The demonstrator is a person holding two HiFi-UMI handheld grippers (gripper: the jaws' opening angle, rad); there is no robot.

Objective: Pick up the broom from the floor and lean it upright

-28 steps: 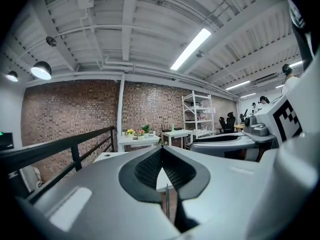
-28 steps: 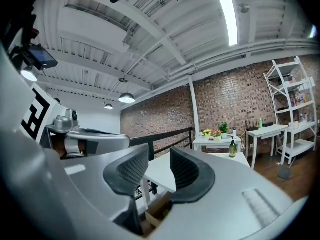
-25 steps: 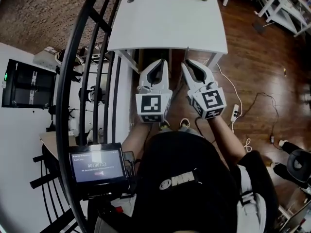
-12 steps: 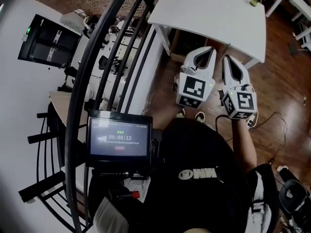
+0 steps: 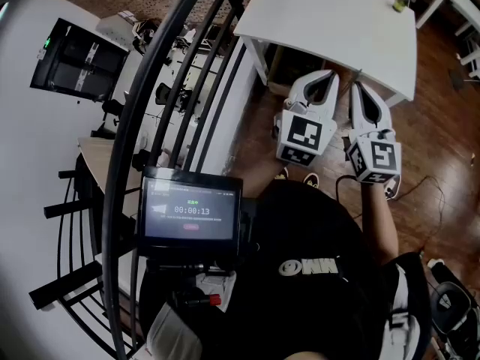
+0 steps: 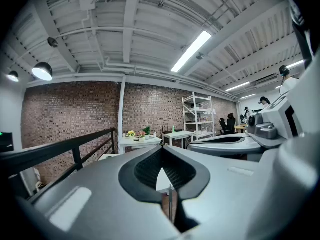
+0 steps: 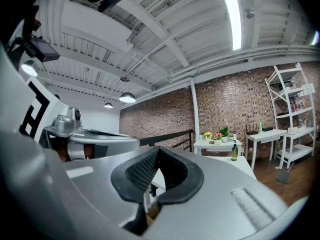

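Note:
No broom shows in any view. In the head view my left gripper (image 5: 328, 79) and my right gripper (image 5: 358, 90) are held side by side at chest height, pointing level toward the white table (image 5: 330, 21). Each one's jaws meet at the tips with nothing between them. The left gripper view shows the left gripper (image 6: 161, 151) shut and empty, with the right gripper's body beside it. In the right gripper view, the right gripper (image 7: 157, 150) is likewise shut and empty.
A black curved railing (image 5: 150, 103) runs along my left. A small screen (image 5: 191, 212) hangs at my chest. A green bottle (image 5: 400, 4) stands on the table's far corner. Cables (image 5: 431, 186) lie on the wooden floor at right. White shelving (image 7: 295, 119) stands against the brick wall.
The head view has swung left, so the table and both grippers now sit toward the upper right. The grippers stay side by side. Nothing was taken hold of.

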